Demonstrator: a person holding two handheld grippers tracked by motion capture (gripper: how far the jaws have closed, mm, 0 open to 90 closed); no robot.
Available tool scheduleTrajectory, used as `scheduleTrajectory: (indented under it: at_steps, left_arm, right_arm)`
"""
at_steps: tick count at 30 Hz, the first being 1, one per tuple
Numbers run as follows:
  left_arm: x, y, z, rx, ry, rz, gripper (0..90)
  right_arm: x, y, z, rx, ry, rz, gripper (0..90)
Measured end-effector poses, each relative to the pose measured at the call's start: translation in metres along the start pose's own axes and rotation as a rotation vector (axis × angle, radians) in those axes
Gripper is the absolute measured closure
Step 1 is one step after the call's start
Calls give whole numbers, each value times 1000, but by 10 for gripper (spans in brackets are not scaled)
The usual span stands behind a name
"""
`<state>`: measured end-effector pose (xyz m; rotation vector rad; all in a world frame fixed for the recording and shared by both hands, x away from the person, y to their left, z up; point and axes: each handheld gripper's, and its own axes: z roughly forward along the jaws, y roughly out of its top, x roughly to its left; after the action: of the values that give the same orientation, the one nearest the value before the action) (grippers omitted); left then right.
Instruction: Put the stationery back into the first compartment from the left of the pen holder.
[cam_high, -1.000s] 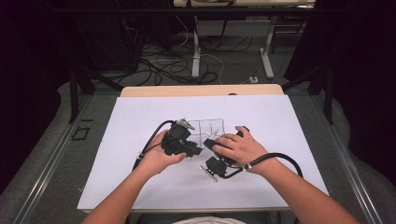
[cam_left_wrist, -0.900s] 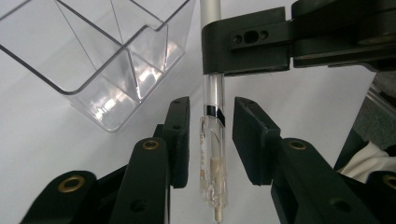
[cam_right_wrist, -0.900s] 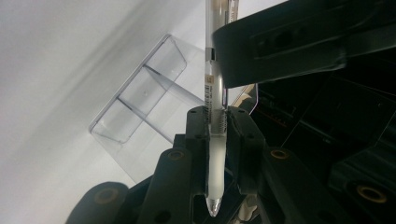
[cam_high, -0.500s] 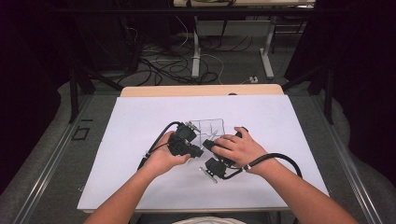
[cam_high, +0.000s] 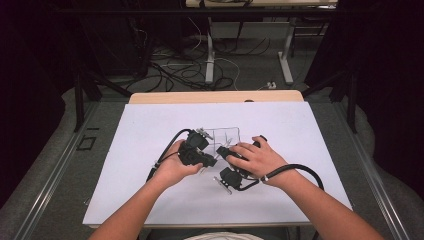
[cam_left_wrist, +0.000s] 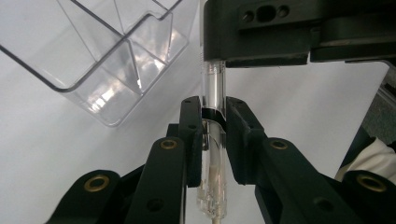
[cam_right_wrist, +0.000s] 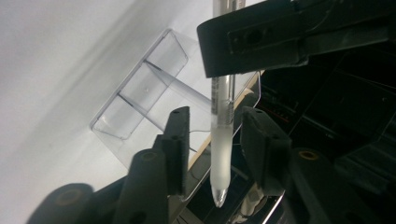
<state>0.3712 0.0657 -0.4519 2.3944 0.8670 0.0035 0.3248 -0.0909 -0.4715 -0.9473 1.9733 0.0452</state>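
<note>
Clear plastic is what both grippers are working on: a see-through pen (cam_left_wrist: 212, 140) is standing almost upright through the middle of the left gripper view, its long axis running top to bottom. The left gripper (cam_left_wrist: 214, 135) is clenching it, both pads pressing on the barrel. In the right gripper view the pen (cam_right_wrist: 221, 135) is also running top to bottom, its pointed tip aimed at the lower edge, and it is passing between the right gripper (cam_right_wrist: 217, 140), whose jaws have just been opening and are standing apart from the barrel.

A clear divided box (cam_left_wrist: 93, 60) is lying in the upper left, beside the pen and not touching it. In the high view both hands are meeting at the centre of the white table (cam_high: 150, 130), hiding the pen.
</note>
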Motion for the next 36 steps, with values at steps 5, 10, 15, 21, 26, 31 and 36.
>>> scheduleTrajectory:
  at_steps: [5, 10, 15, 21, 26, 31, 36]
  left_arm:
    - [4, 0, -3, -28, 10, -9, 775]
    - [8, 1, -7, -66, 14, -28, 775]
    - [13, 2, -13, -114, 22, -30, 775]
    - [19, 3, -19, -211, 41, -53, 775]
    - [25, 4, -21, -266, 53, -62, 775]
    - [29, 7, -22, -332, 69, -60, 775]
    - [35, 10, -22, -398, 79, -63, 775]
  right_arm:
    - [0, -3, -2, -8, -27, 31, 540]
    - [1, -6, -5, -21, -18, 103, 490]
    - [4, -9, -7, -22, -11, 185, 442]
    - [6, -17, -10, -21, 1, 315, 367]
    - [11, -21, -12, -29, -13, 424, 271]
    - [19, -25, -9, -26, -6, 521, 182]
    - [23, -32, -9, -43, 12, 640, 139]
